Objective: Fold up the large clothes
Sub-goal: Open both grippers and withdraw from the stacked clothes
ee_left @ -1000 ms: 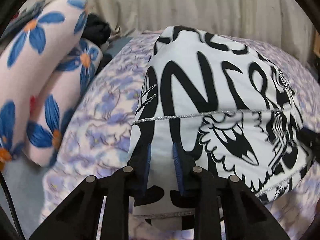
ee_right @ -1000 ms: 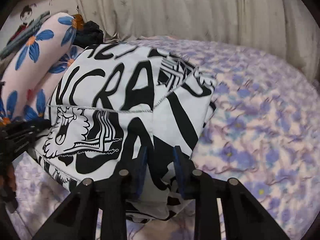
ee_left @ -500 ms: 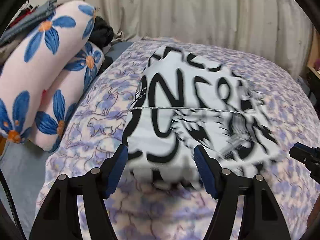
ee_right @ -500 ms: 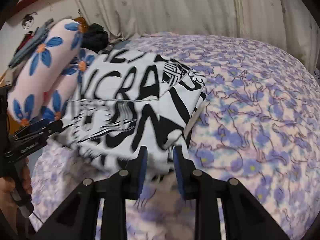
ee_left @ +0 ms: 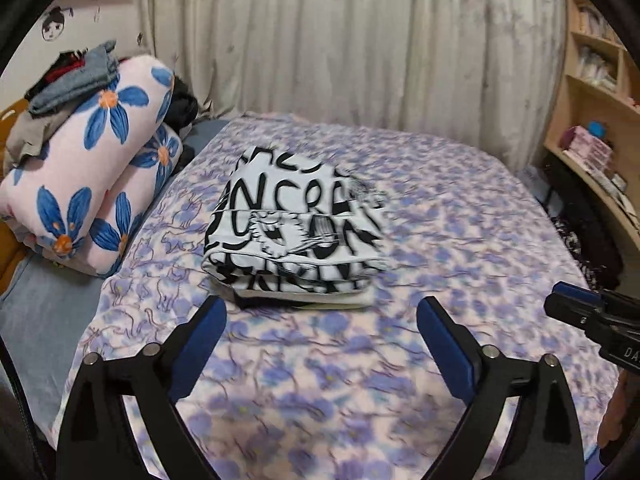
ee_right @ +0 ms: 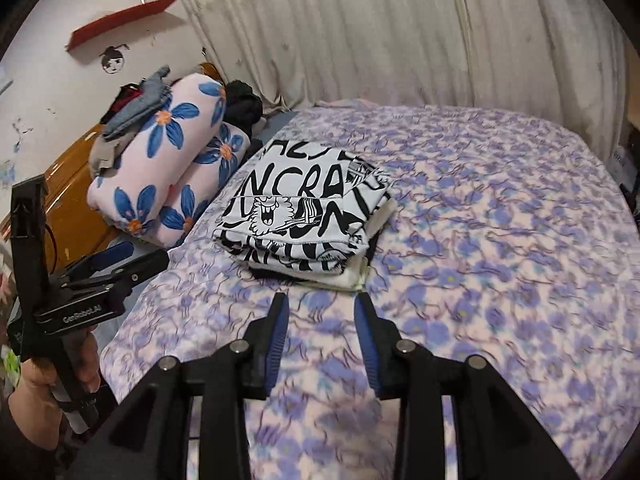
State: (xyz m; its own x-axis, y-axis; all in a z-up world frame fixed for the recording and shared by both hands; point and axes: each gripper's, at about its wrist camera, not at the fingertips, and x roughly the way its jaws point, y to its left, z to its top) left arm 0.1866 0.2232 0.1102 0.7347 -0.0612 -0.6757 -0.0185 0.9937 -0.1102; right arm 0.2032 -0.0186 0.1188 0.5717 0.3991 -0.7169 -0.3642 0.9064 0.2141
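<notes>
A white garment with black lettering and a cartoon print (ee_left: 296,236) lies folded in a compact stack on the bed; it also shows in the right wrist view (ee_right: 304,224). My left gripper (ee_left: 320,320) is open wide and empty, held back from the stack's near edge. My right gripper (ee_right: 322,312) is open a little and empty, just short of the stack. The left gripper also shows at the left of the right wrist view (ee_right: 120,260), and the right gripper at the right edge of the left wrist view (ee_left: 588,312).
The bed has a purple flowered blanket (ee_left: 460,240). A rolled pink quilt with blue flowers (ee_left: 92,172) lies at the left with clothes piled on it (ee_left: 72,84). A curtain (ee_left: 340,40) hangs behind. Wooden shelves (ee_left: 596,128) stand at the right.
Both grippers let go of the folded garment and pulled back from it. The left opened wide, the right opened slightly. The garment now rests on the bed.
</notes>
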